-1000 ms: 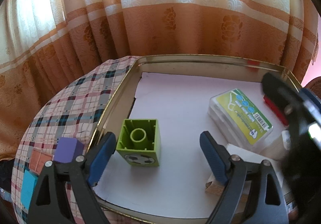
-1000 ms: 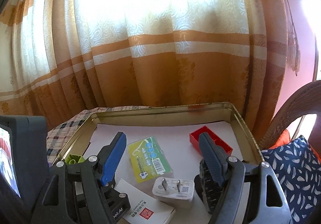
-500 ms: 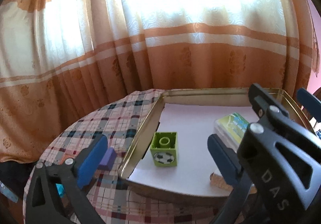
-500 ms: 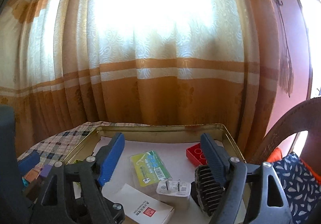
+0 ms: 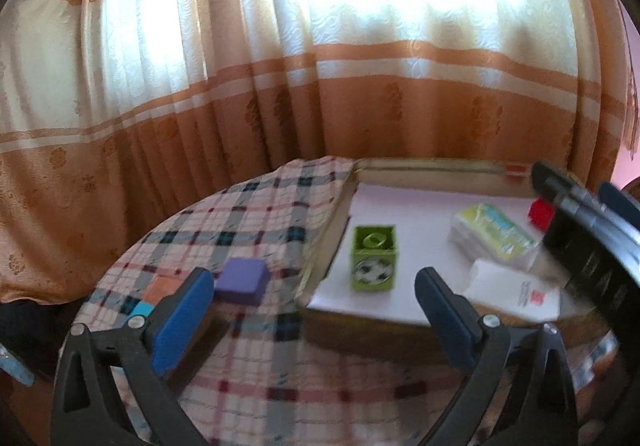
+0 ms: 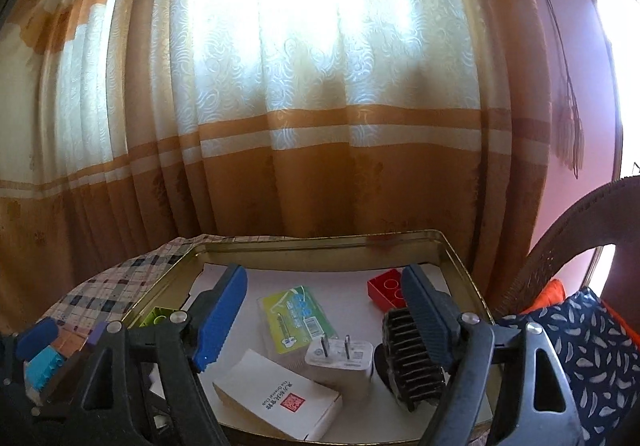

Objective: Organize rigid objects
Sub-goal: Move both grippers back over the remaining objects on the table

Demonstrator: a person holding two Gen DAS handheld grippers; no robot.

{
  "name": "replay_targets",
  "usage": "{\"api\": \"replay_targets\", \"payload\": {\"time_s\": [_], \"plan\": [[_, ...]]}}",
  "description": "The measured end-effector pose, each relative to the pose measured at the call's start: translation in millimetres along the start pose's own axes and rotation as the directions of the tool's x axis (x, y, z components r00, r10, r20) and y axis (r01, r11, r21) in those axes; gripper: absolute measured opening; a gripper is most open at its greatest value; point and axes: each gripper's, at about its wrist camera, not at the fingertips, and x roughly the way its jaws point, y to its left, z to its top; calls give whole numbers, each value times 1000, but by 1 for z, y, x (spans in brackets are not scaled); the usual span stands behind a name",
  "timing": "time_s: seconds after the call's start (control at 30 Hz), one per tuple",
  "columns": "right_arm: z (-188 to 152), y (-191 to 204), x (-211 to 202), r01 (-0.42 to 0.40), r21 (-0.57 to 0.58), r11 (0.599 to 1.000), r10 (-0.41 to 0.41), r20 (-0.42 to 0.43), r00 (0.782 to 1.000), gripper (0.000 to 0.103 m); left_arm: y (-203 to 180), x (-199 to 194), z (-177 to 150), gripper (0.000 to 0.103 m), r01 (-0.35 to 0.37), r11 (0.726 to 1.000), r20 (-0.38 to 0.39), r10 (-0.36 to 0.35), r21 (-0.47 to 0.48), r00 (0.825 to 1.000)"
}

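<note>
A shallow gold-coloured metal tray (image 5: 332,230) lined with white paper is seen on a round table covered with a plaid cloth (image 5: 248,214). Inside the tray, near its left wall, a green plastic building block with a football print (image 5: 374,264) stands upright, studs up. Further right in the tray a clear flat box with a yellow-green label (image 6: 296,316), a white card box with a red stamp (image 6: 276,394), a white two-pin plug adapter (image 6: 340,360), a black ribbed part (image 6: 412,358) and a red plastic brick (image 6: 384,286) are laid. Outside the tray, just left of it on the cloth, a purple block (image 5: 242,280) is seen. The left gripper (image 5: 316,310) is spread wide with nothing between its blue pads, its jaws having just been opening. The right gripper (image 6: 324,310) is held apart over the tray, gripping nothing.
</note>
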Motion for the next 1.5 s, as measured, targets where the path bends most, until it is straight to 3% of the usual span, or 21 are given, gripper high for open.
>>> {"api": "replay_targets", "payload": {"time_s": [0.2,0.43,0.63,0.9,1.07,1.3,1.5], "plan": [[0,5,-8,-8,-19,1000,9,14,1000,81,30,-4,-10,102,-41,999,-27,40,-29,999],[-3,6,-28,-36,40,999,34,54,998,82,56,-2,-16,102,-52,994,-73,45,-93,996],[-10,8,-33,-86,153,985,88,-6,996,86,84,-2,-19,102,-73,988,-130,55,-138,990],[-21,41,-35,-181,139,974,196,-102,975,86,142,0,-40,102,-177,956,-244,119,-233,963],[-27,76,-36,-267,79,960,277,-167,946,86,177,4,-51,102,-257,929,-304,173,-265,937],[-44,129,-24,-386,38,922,377,-328,866,86,204,6,-59,102,-291,908,-334,185,-302,924],[-59,169,-16,-462,9,887,419,-438,795,86,214,14,-69,102,-268,894,-379,122,-359,917]]}}
